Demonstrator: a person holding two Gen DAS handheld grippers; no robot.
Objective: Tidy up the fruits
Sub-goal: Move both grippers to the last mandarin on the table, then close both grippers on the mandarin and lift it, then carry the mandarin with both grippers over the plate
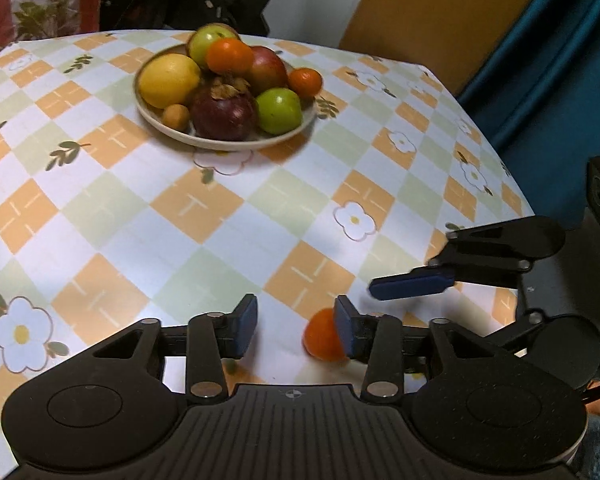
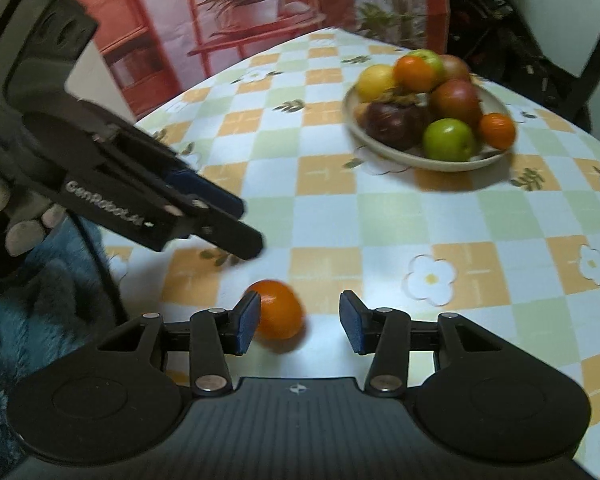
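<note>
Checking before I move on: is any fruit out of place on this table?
Yes. One orange lies loose on the tablecloth, far from the filled plate. It sits beside the open left claw and within the open right claw, ungripped.

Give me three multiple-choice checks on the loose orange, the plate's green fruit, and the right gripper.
1. Where is the loose orange?
A. on the plate
B. on the table near both grippers
C. on the floor

2. How many plain green apples are on the plate?
A. one
B. three
C. none

3. The right gripper is:
A. shut on the orange
B. open, empty
C. out of view

Answers: 1 B, it lies on the cloth by the left gripper. 2 A, one green apple at the front. 3 B, fingers apart, orange beside one pad.
</note>
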